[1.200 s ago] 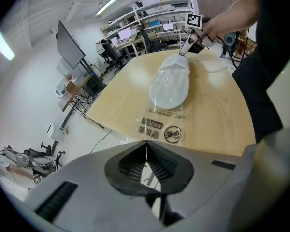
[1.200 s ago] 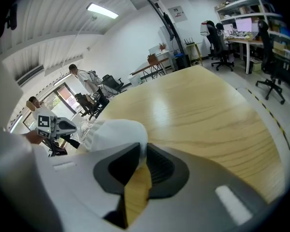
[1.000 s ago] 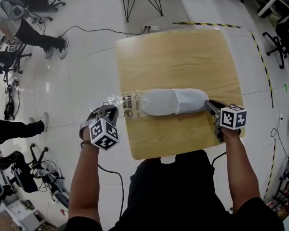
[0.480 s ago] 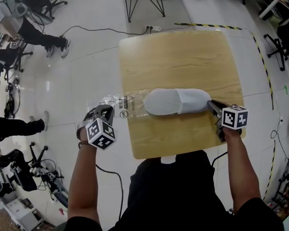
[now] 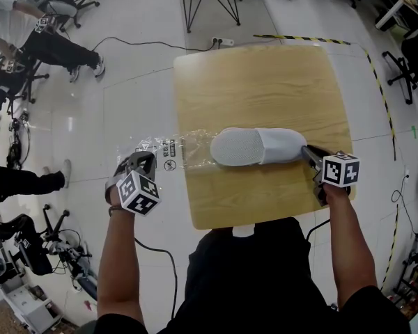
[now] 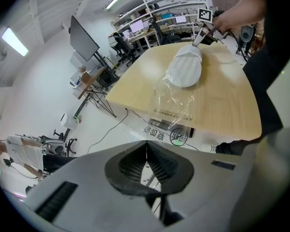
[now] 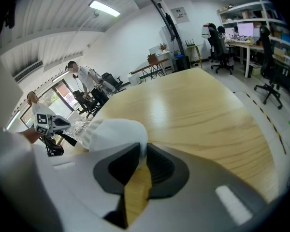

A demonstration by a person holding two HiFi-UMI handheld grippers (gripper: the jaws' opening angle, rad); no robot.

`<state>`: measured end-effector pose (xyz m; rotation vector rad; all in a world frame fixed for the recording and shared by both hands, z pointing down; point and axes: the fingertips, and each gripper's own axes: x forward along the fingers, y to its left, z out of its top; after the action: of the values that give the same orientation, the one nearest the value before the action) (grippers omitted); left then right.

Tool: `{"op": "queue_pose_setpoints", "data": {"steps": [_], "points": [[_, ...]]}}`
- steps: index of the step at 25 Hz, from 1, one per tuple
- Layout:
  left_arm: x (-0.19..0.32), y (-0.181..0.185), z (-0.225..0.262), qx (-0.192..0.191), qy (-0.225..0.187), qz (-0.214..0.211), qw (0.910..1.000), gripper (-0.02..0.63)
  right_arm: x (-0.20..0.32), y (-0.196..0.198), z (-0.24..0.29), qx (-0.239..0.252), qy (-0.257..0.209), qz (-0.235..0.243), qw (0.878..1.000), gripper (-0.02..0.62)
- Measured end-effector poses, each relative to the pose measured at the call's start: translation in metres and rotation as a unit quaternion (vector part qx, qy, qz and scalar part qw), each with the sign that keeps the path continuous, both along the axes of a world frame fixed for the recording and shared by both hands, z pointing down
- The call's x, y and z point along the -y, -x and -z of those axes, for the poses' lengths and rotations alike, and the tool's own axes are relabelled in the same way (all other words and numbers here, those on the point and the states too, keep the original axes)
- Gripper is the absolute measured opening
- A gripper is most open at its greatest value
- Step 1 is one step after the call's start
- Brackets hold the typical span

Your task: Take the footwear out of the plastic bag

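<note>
While the right gripper [image 5: 307, 151] is clamping the heel of the white shoe [image 5: 256, 147] at mid-frame, the left gripper [image 5: 143, 160] is pinching the plastic bag [image 5: 177, 152] at left; stripping seems underway, needing a further leftward pull.

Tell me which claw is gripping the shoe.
The right claw: its jaws pinch the heel of the white shoe. The left claw is instead shut on the end of the clear plastic bag.
</note>
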<state>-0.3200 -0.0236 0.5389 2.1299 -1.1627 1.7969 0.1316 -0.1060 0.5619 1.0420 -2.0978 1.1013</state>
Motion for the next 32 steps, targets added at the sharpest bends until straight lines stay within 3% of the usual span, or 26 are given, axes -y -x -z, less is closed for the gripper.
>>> {"op": "queue_pose_setpoints", "data": {"steps": [17, 32], "points": [[0.014, 0.040, 0.035, 0.009, -0.054, 0.076, 0.9957, 0.008, -0.005, -0.002, -0.001, 0.006, -0.003, -0.002, 1.000, 0.051], [0.148, -0.037, 0.098, -0.006, -0.139, 0.023, 0.9900, 0.008, -0.003, 0.000, 0.000, 0.018, 0.002, 0.004, 1.000, 0.049]]}}
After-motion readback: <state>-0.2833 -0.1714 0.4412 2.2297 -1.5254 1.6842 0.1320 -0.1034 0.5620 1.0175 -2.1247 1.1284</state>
